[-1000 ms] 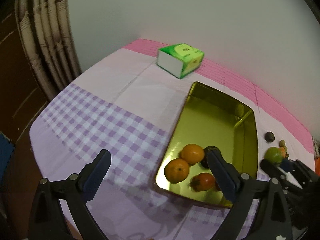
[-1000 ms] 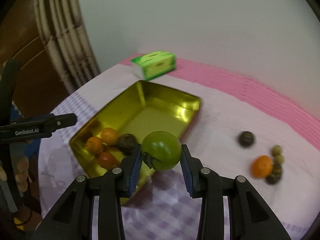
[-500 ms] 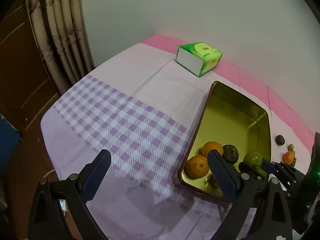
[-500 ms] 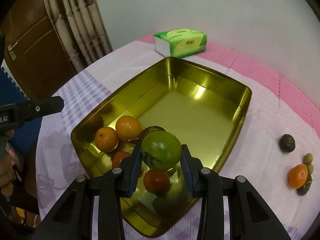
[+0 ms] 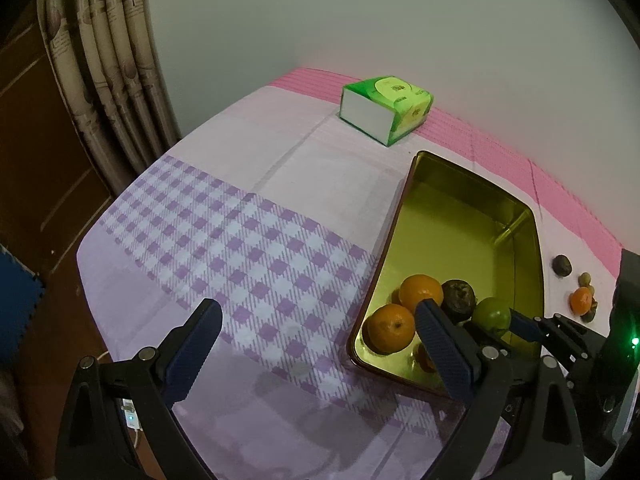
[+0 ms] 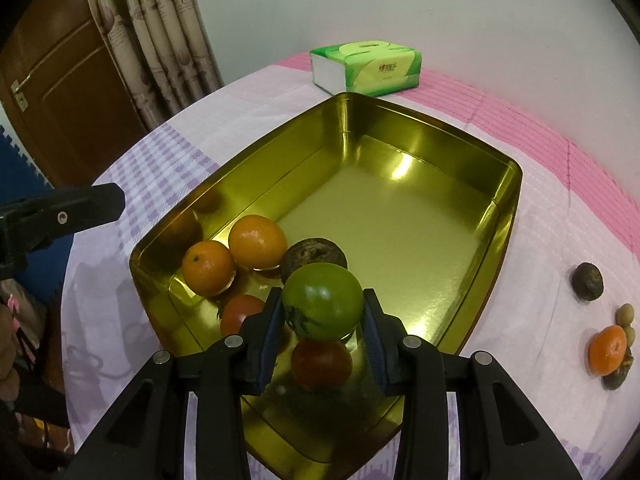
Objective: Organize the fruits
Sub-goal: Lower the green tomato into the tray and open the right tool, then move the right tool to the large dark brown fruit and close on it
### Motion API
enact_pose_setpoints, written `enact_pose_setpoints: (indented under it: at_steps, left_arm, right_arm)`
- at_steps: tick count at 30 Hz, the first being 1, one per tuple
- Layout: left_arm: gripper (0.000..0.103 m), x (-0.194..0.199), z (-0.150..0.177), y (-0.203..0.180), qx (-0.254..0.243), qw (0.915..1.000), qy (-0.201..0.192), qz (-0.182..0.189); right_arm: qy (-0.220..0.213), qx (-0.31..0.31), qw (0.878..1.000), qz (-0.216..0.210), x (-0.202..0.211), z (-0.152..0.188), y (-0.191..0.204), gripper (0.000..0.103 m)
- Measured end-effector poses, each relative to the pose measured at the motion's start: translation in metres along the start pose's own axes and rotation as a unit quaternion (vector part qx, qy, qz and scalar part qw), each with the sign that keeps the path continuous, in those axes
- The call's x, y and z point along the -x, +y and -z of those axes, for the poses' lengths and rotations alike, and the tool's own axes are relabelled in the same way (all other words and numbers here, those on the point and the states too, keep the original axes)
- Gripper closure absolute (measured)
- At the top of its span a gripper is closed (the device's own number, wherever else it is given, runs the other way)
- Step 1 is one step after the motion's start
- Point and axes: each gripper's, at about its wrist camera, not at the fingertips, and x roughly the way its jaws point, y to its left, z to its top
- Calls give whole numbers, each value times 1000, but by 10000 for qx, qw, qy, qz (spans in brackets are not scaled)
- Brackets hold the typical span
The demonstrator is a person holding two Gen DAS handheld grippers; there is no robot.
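Note:
My right gripper (image 6: 323, 332) is shut on a green tomato (image 6: 322, 300) and holds it over the near end of the gold metal tray (image 6: 416, 120). In the tray lie two oranges (image 6: 209, 267), a dark brown fruit (image 6: 312, 254) and two red tomatoes (image 6: 321, 364). My left gripper (image 5: 316, 348) is open and empty over the checked cloth, left of the tray (image 5: 452, 208). The green tomato (image 5: 491, 313) also shows in the left wrist view, held by the right gripper.
A green tissue box (image 6: 366, 65) stands behind the tray. On the cloth right of the tray lie a dark fruit (image 6: 587, 281), an orange (image 6: 607, 349) and small nuts (image 6: 625, 314). Curtains (image 5: 116, 76) and a wooden door (image 6: 68, 92) are at the left.
My right gripper has carried the green tomato from beside the tray to over its near end and lower. The left gripper has drawn back to the left.

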Motion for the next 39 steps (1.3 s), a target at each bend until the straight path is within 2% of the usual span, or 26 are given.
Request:
enact_pose_setpoints:
  at_steps: [8,9,12,13,27,35,39]
  left_arm:
    - [7,2,2,-8,-150,9999,-38,41]
    - [7,1,2,-9,-163,9999,-36,32]
    - [7,1,2,-9,-166,9999,-8,23]
    - [7,1,2,-9,-167,9999,-7,22]
    - [7,-1,5,-10,-235,9997,22,23]
    - [7,-1,5,-12,-257,9997,32,17]
    - [7,-1,5,-12,-253,9997,29,14]
  right_arm:
    - [-47,-14,9999,-94,4,1,3,62]
    - [-66,-21,9999,-96,5,1,3,60]
    - [-162,-33,9997,-154,10,2,4,40]
    - [-191,-30,9997,-142,12,2,4,37]
    - [-321,-60,9993,-153,23,1,5,34]
    - [-679,-339,9970,-181,50,2,-8,29]
    - [-802,-546,9953,-21,64,5,-25,29]
